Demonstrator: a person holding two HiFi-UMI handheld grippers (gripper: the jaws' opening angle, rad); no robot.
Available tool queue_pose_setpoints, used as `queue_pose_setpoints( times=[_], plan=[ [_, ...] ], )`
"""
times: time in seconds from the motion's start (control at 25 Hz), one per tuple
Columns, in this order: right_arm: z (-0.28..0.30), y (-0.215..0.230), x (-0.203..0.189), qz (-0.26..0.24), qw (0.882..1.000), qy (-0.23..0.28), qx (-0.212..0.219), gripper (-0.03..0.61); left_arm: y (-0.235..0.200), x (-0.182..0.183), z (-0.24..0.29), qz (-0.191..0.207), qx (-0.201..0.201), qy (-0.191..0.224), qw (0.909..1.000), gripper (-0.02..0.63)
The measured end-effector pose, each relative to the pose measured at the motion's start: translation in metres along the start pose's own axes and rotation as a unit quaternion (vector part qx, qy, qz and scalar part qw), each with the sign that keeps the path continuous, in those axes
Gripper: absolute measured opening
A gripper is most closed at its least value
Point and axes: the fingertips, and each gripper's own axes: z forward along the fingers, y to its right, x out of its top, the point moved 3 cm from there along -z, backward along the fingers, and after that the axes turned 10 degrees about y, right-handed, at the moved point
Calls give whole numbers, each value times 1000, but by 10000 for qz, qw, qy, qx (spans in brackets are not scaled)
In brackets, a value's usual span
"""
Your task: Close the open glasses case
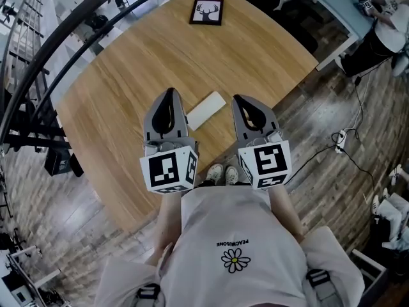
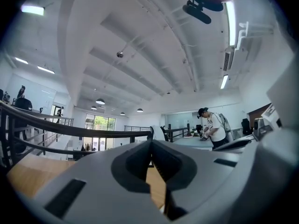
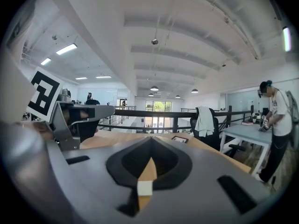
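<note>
Case (image 1: 206,110) on table (image 1: 121,88), btwn L gripper (image 1: 170,93) & R gripper (image 1: 238,99); frame (image 1: 207,11) at table's far edge, well behind case

Seen from above, the left tool (image 1: 169,96) and right tool (image 1: 239,100) sit side by side at centre frame. Both point toward the top of the picture and are held roughly level. Each tool's jaws are pressed together with nothing between them. The left marker cube (image 1: 169,169) and right marker cube (image 1: 265,164) face the camera. The forearms (image 1: 167,217) behind, largely hidden, appear tucked close to the torso.
</note>
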Motion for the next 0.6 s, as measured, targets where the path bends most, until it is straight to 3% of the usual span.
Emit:
queue_pose_setpoints(
  times=[0.6],
  plan=[
    [7,3,2,-97,9999,15,84,6,-6,-4,3,174,85,-107,9998,17]
  ],
)
